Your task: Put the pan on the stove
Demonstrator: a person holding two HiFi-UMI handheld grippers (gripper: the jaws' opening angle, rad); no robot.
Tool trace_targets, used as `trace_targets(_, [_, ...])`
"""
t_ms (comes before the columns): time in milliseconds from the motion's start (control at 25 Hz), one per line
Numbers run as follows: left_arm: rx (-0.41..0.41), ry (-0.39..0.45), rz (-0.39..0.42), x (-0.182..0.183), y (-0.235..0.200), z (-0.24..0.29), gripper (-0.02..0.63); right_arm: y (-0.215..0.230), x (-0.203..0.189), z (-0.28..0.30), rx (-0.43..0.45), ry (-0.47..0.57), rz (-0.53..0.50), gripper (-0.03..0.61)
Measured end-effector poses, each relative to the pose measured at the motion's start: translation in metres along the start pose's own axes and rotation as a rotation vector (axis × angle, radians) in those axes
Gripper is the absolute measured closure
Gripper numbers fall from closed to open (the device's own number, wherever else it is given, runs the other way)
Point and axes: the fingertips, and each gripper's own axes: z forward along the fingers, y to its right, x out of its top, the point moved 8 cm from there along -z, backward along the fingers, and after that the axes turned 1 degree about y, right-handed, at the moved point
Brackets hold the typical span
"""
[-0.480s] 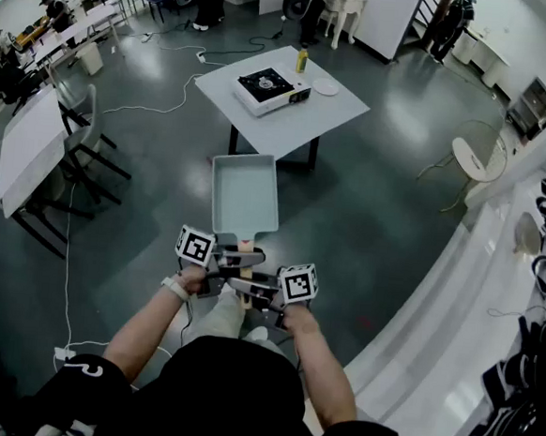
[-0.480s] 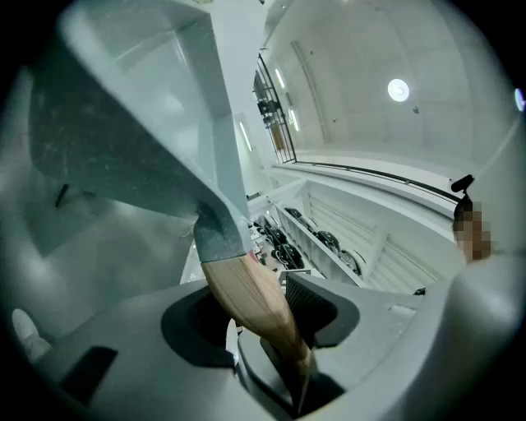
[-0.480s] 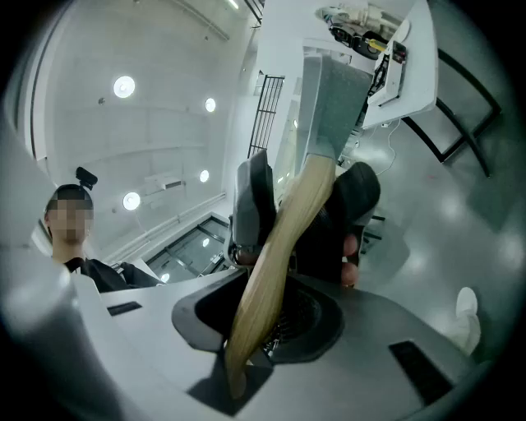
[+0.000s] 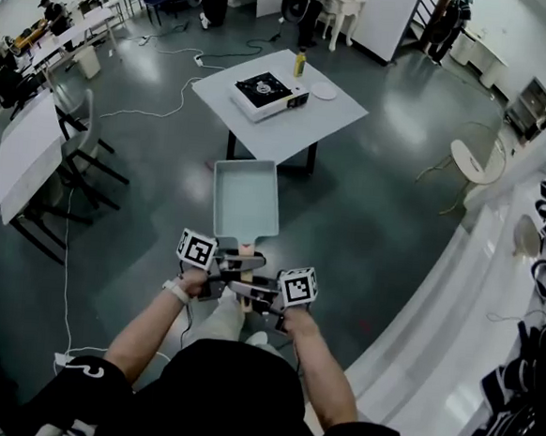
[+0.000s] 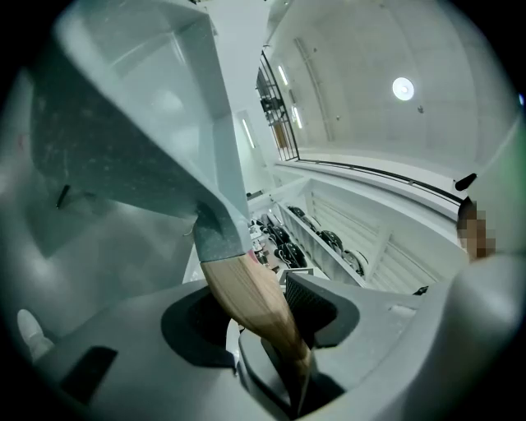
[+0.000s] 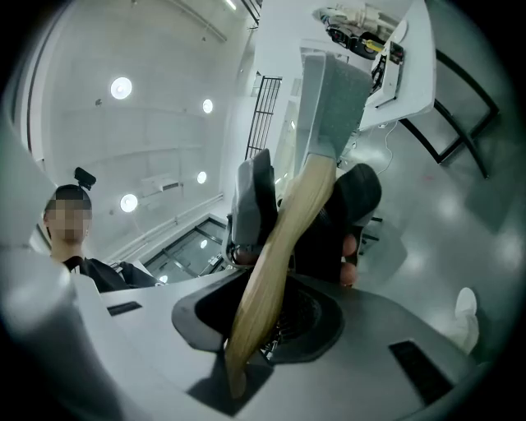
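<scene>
A rectangular grey pan (image 4: 246,199) with a wooden handle (image 4: 245,250) is carried level above the floor, in front of the person. My left gripper (image 4: 239,260) and right gripper (image 4: 246,289) are both shut on that handle, the left one nearer the pan. In the left gripper view the handle (image 5: 251,300) runs between the jaws up to the pan (image 5: 140,123). The right gripper view has the handle (image 6: 271,263) crossing its jaws, the pan (image 6: 333,90) beyond. The stove (image 4: 270,91) stands on a white table (image 4: 289,134) ahead, apart from the pan.
A yellow bottle (image 4: 300,62) and a small white plate (image 4: 325,90) share the table with the stove. Chairs and long tables (image 4: 29,151) stand at the left, cables (image 4: 169,105) trail over the floor, a round stool (image 4: 472,158) and a white counter (image 4: 475,275) are at the right.
The table with the stove has shifted slightly in the head view, and the pan with both grippers sits a little higher. Both grips are unchanged.
</scene>
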Motion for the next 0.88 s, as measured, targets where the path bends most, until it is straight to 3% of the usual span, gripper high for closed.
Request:
trace_targets(360, [0.016, -0.029, -0.050, 0.041, -0.023, -0.005, 0.428, 0.022, 0.041, 0.013, -0.013, 0.016, 0.006, 0.494])
trace_targets(720, [0.010, -0.078, 0.054, 0.108, -0.043, -0.011, 0.428, 0.046, 0.097, 0.029, -0.051, 0.035, -0.013, 0.494])
trace_targets(880, [0.007, -0.095, 0.051, 0.130, -0.050, -0.016, 0.426, 0.054, 0.117, 0.040, -0.057, 0.045, -0.013, 0.494])
